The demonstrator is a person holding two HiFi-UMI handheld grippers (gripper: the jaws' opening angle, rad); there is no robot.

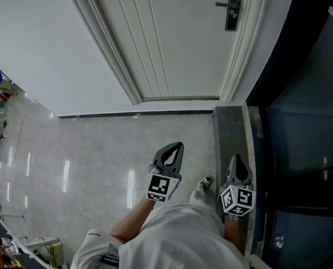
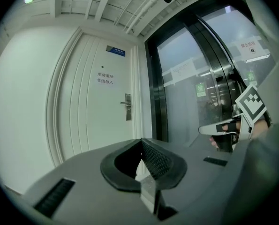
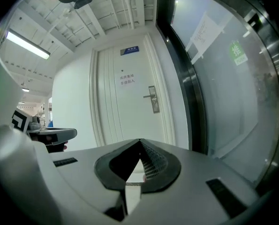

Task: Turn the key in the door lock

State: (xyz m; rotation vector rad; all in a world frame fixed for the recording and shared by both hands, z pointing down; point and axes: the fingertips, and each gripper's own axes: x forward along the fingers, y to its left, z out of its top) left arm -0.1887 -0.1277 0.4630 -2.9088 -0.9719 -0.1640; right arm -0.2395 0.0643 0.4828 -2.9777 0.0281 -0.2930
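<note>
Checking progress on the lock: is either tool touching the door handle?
No; in the head view the left tool and right tool are both well short of the door handle.

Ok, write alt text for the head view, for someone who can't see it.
Seen from above, a person points the left gripper and right gripper, both shut, toward a closed white door with a lever handle on a dark lock plate. Grey floor lies between; dark glass wall at right.
</note>
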